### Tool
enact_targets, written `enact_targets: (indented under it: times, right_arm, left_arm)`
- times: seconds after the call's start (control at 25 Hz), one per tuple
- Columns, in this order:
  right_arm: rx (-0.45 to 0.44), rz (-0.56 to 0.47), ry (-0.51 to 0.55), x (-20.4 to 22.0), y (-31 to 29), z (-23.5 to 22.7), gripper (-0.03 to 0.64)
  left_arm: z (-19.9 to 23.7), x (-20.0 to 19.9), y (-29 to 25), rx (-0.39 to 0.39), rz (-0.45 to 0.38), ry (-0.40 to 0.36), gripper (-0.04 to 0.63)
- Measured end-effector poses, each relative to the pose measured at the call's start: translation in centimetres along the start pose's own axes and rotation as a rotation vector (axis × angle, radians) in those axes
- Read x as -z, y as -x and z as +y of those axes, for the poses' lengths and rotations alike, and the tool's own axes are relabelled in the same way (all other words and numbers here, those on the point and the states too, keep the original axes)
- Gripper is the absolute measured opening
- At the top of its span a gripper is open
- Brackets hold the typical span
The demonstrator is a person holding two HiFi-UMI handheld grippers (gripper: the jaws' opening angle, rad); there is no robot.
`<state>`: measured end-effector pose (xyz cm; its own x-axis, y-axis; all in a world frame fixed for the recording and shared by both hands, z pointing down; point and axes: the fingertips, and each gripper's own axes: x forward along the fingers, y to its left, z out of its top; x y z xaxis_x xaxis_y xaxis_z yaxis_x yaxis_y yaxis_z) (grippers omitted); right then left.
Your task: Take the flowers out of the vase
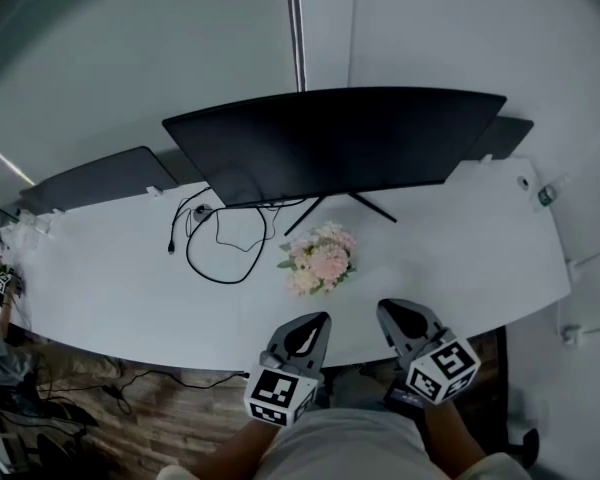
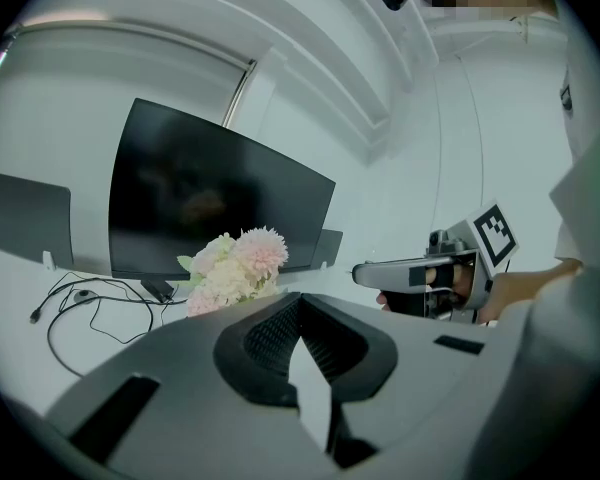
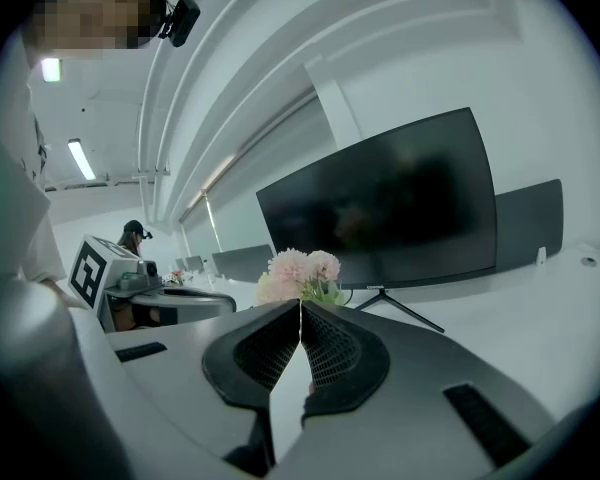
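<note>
Both forearms reach in from the bottom edge of the head view, side by side. The left tool (image 1: 318,320) and the right tool (image 1: 388,310) point toward the near edge of the white surface (image 1: 110,268), their tips angled slightly toward each other. Just beyond those tips the flowers (image 1: 320,258), a pink and cream bunch, stand on the surface in front of a wide dark monitor (image 1: 330,143). A looped black cable (image 1: 220,248) lies to the left of the bunch, and neither tool touches the blooms. From the left gripper view, the left tool is clenched, its jaws pressed together with nothing between them. The flowers rise past the jaws, a little to the left, and the right tool is held roughly level off to the right. From the right gripper view, the right tool's jaws likewise meet, empty, and the flowers stand straight ahead beyond the tips, apart from them.
</note>
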<state>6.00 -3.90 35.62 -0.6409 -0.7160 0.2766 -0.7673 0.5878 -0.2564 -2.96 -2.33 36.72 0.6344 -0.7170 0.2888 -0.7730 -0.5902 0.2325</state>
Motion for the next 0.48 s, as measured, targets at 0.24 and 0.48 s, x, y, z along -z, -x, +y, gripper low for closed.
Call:
enact_targets:
  times: [0.24,0.48]
  right_arm:
    - [-0.03,0.031,0.017,0.4,-1.4,-1.6,0.032]
    - [-0.04,0.052,0.017,1.5,-2.8,-2.9,0.032]
  left_arm:
    - [-0.1,1.2,-1.6,-0.018,0.022,0.018,0.003]
    - [0.4,2.9,-2.9,-0.025,0.046,0.021,0.003]
